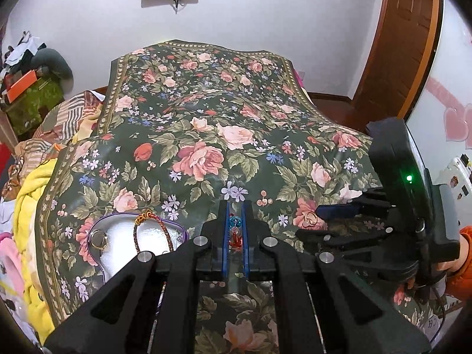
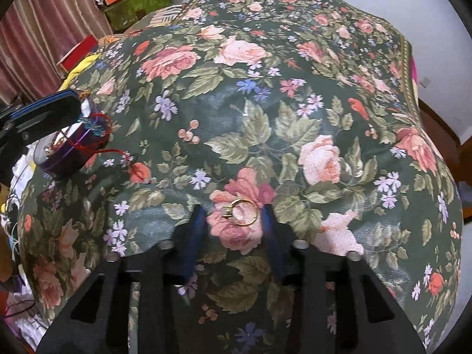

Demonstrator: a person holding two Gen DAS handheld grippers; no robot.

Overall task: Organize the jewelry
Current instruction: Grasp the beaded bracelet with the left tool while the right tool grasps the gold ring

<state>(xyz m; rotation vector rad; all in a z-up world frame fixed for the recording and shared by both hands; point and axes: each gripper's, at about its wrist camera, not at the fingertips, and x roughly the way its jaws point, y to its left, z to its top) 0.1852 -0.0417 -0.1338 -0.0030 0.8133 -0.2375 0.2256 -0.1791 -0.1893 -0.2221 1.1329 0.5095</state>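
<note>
While both tongs are hovering over the floral cloth (image 2: pixel 295 112) | left gripper (image 1: pixel 235 224) is clenching a blue-and-red charm (image 1: pixel 235 230) beside the purple tray (image 1: pixel 118 236) | right gripper (image 2: pixel 233 221) is standing released, fingers flanking the gold ring (image 2: pixel 242 213) lying on the cloth.

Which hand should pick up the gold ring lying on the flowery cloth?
The right one. The right tool is open with the gold ring lying between its fingers on the flowery cloth. The left tool is already shut on a blue and red charm.
</note>
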